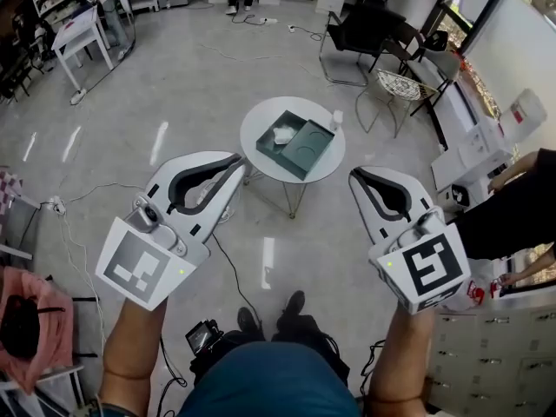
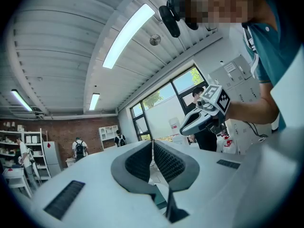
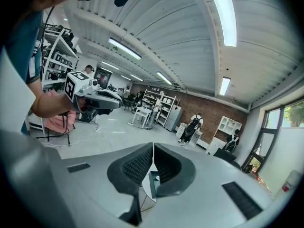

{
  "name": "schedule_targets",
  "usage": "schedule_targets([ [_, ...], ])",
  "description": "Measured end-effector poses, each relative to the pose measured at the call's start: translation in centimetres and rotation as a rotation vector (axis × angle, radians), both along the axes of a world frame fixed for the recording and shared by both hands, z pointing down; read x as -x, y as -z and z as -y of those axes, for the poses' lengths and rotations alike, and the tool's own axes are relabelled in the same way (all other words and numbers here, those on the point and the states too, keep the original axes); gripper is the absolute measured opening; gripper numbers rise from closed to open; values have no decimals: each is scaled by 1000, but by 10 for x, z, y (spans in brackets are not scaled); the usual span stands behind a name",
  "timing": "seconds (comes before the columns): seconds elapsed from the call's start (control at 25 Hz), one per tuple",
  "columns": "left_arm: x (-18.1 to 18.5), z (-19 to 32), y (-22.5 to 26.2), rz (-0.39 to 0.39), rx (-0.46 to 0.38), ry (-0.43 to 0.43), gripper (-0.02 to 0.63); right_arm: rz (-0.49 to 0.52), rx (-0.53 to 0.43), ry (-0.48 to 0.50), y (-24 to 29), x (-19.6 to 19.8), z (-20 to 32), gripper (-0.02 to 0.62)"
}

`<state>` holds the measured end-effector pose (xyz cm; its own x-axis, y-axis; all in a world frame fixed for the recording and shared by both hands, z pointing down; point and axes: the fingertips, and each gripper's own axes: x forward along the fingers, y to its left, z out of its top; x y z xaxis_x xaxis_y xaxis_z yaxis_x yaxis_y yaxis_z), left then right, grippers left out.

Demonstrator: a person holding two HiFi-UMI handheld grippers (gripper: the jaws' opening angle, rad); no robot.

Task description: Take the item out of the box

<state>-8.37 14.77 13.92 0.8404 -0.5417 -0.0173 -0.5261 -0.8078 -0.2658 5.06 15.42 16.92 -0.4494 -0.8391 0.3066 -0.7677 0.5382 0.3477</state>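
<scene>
A dark green box [image 1: 295, 145] lies open on a small round white table [image 1: 261, 120] ahead of me, with its lid beside it. Inside the box lies a white crumpled item [image 1: 283, 134]. My left gripper [image 1: 236, 160] is held up well short of the table, at the left, its jaws shut and empty. At the right, my right gripper [image 1: 356, 175] is raised the same way, shut with nothing held. In the left gripper view the pads [image 2: 153, 148] meet; the right gripper view shows its pads [image 3: 153, 152] closed, with the table edge and box [image 3: 154, 180] below.
A small white bottle [image 1: 337, 120] stands at the table's right edge. Black chairs [image 1: 365, 33] and a wire chair [image 1: 395, 89] stand behind the table. A white desk [image 1: 82, 29] is far left, drawers [image 1: 495, 354] near right, cables on the floor. Another person [image 1: 512, 207] stands at the right.
</scene>
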Motion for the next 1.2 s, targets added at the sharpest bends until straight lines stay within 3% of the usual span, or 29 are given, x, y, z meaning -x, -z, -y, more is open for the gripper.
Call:
schedule_targets([
  [0.92,-69,75,-14,106,23,198,29,74,5,201,-21,-62,101,40],
  [1.2,-74,85,-19,107,22,195,29,80,6,197,-28,-68,107,40],
])
